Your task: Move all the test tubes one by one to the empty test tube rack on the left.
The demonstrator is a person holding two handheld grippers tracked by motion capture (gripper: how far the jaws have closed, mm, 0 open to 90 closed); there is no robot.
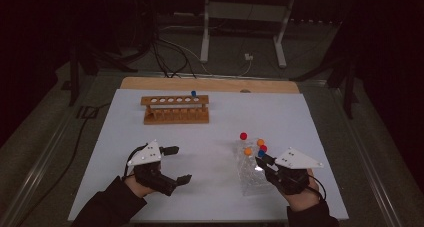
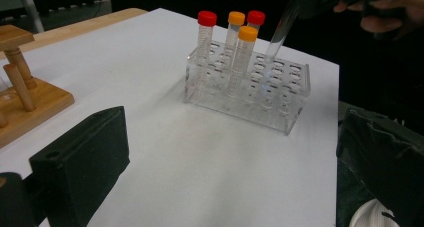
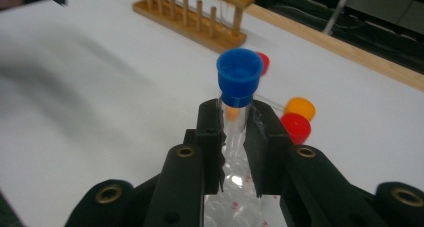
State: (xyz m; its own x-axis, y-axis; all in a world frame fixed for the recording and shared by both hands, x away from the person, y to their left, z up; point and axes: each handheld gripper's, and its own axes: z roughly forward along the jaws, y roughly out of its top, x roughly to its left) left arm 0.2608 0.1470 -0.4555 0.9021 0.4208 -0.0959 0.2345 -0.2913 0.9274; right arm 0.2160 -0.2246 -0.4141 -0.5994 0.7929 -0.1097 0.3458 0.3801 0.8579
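Between the right gripper's (image 3: 233, 132) clenched jaws stands a clear tube (image 3: 235, 118) with a blue cap.

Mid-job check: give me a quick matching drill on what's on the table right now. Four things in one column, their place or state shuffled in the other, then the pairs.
Things:
1. blue-capped tube
2. wooden rack
3. clear rack
4. left gripper

Place or state:
A. far side of the table, one blue-capped tube standing in it
B. jaws apart, nothing between them
C. clamped between the jaws of the right gripper
D. holds two red-capped and two orange-capped tubes

Pairs: 1-C, 2-A, 3-D, 4-B
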